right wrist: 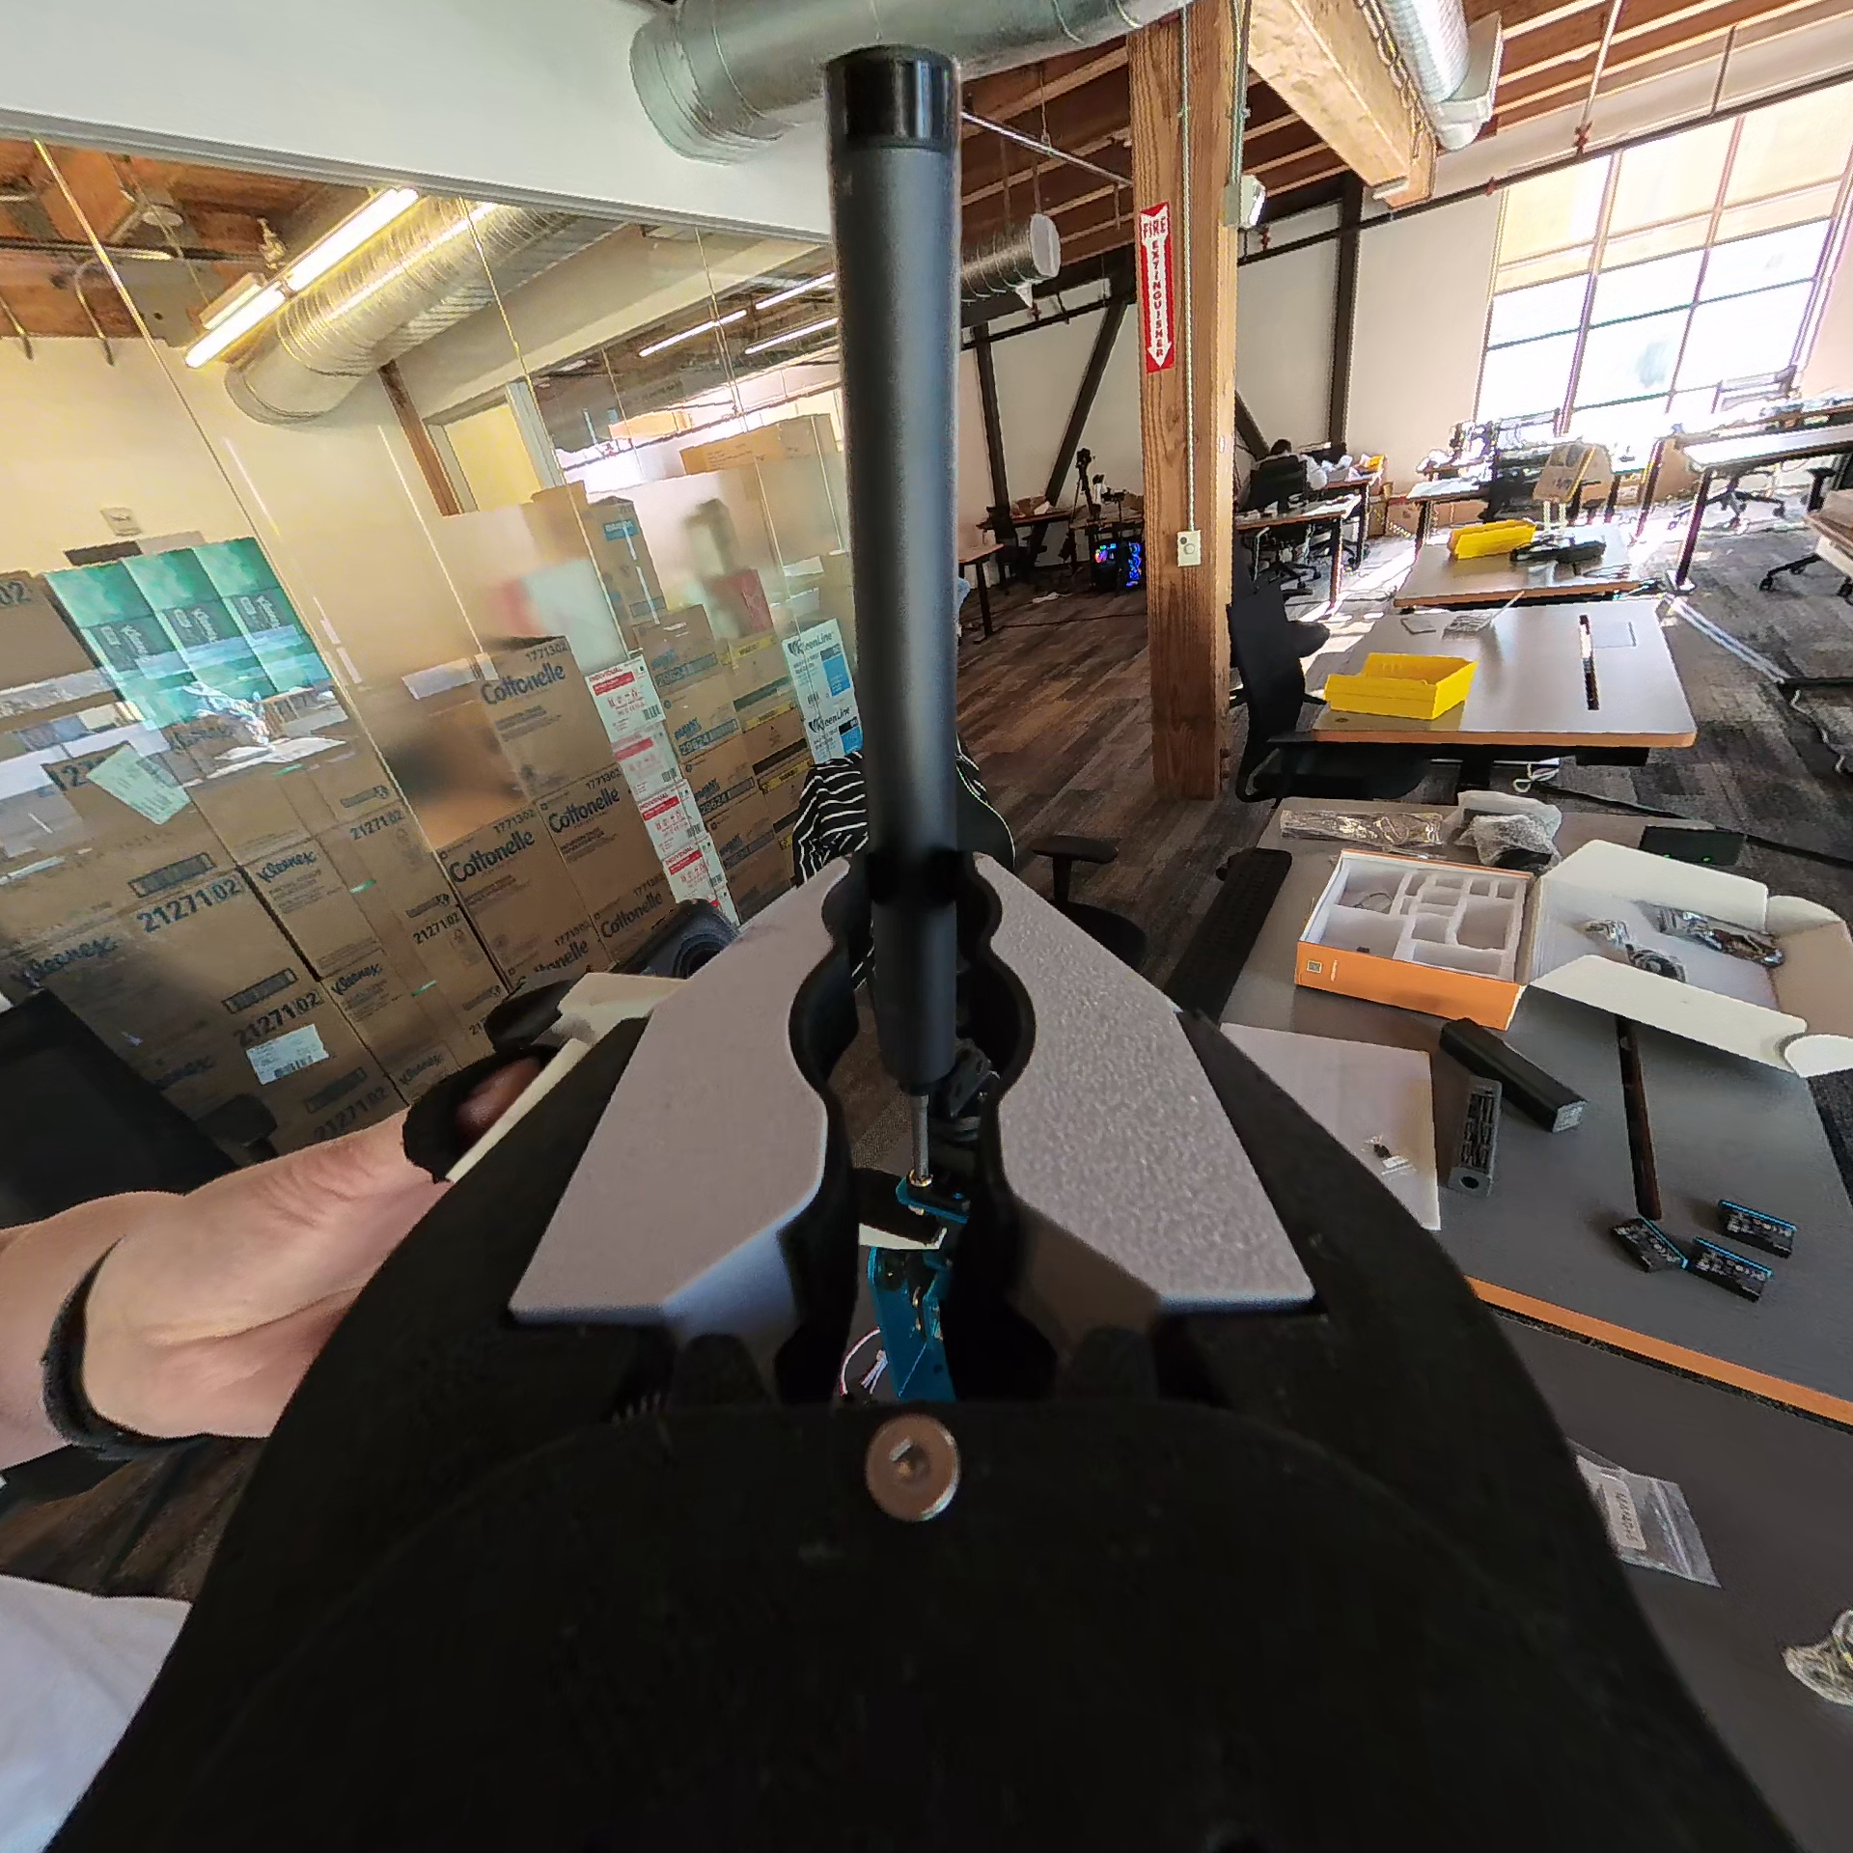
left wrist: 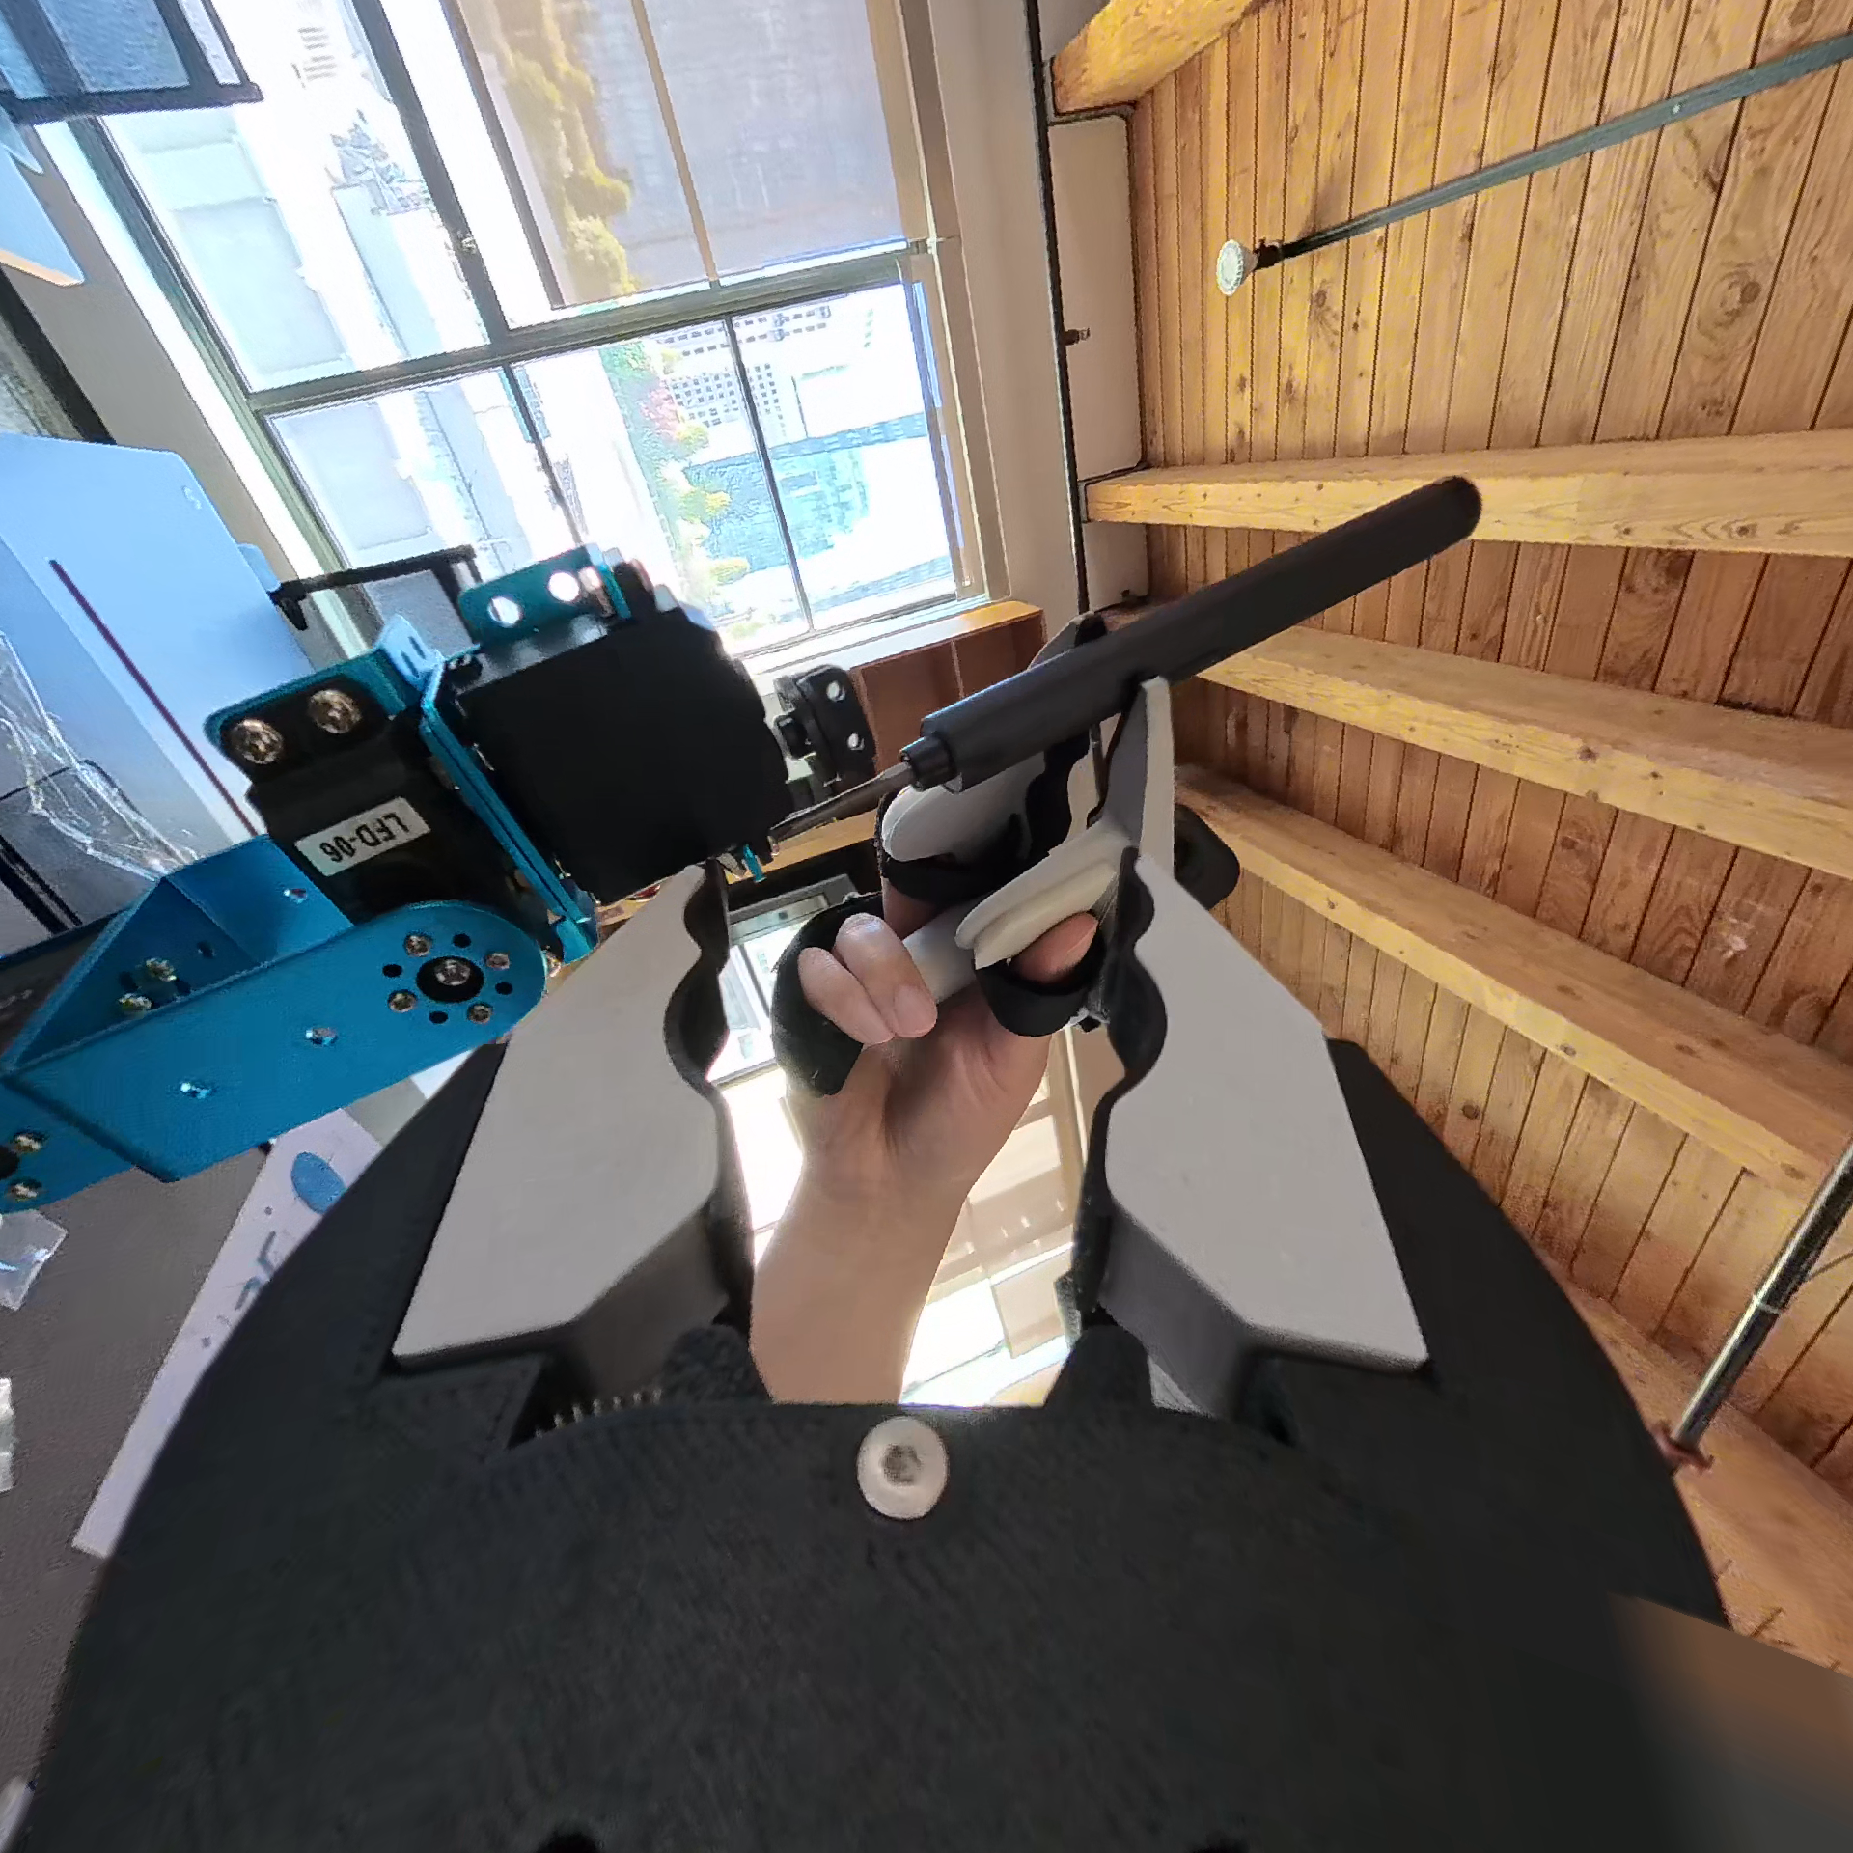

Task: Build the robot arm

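Surface: your grey surface with an orange edge (right wrist: pixel 1604 1293) lies to the right, carrying an open orange box with white foam (right wrist: pixel 1414 938) and small black parts.
Room: stacked cardboard boxes (right wrist: pixel 331 902) behind glass on the left; plank ceiling and a window above.
Right tool (right wrist: pixel 912 922): clamped on the dark cylindrical screwdriver (right wrist: pixel 897 501), its bit on the blue metal bracket with black servos (left wrist: pixel 331 902).
Left tool (left wrist: pixel 917 943): jaws apart; whether they hold the bracket, you cannot tell.
Open room: wood floor beyond, far desks well apart.
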Motion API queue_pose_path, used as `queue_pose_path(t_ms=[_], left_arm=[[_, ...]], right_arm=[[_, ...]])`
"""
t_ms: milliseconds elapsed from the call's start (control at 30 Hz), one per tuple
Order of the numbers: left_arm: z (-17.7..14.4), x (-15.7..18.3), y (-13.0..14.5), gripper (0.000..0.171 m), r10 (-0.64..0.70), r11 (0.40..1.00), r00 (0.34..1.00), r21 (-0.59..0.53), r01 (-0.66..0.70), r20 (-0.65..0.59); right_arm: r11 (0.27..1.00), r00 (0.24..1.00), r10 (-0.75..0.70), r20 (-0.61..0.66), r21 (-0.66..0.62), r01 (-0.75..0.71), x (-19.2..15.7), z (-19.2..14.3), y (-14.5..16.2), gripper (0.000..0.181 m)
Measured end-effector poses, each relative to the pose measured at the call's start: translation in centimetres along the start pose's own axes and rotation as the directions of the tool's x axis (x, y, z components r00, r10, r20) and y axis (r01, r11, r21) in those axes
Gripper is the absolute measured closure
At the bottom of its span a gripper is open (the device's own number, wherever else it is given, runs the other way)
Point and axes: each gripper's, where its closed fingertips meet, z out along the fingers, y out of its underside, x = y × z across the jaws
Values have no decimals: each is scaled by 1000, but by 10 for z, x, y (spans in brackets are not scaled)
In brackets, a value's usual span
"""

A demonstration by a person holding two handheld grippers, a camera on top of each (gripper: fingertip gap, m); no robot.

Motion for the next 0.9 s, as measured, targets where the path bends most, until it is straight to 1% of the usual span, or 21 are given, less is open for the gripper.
queue_pose_path(t_ms=[167,333,633,800,900], left_arm=[[0,-3,0,100,12,1000,1000,-6,-12,-3],[0,-3,0,102,13,1000,1000,3,-13,-6],[-1,-4,0,106,-1,1000,1000,7,1,-20],[0,-5,1,106,43,999,999,-16,-43,-16],[-1,-8,0,112,32,999,999,-12,-33,-22]], right_arm=[[999,1000,29,-11,-20,-29,3,2,0,166],[995,997,80,-21,-58,-81,9,5,1,166],[994,998,58,-31,-95,-60,4,9,2,166],[994,997,65,-36,-88,-68,3,8,2,165],[994,997,70,-43,-87,-73,4,7,2,165]])
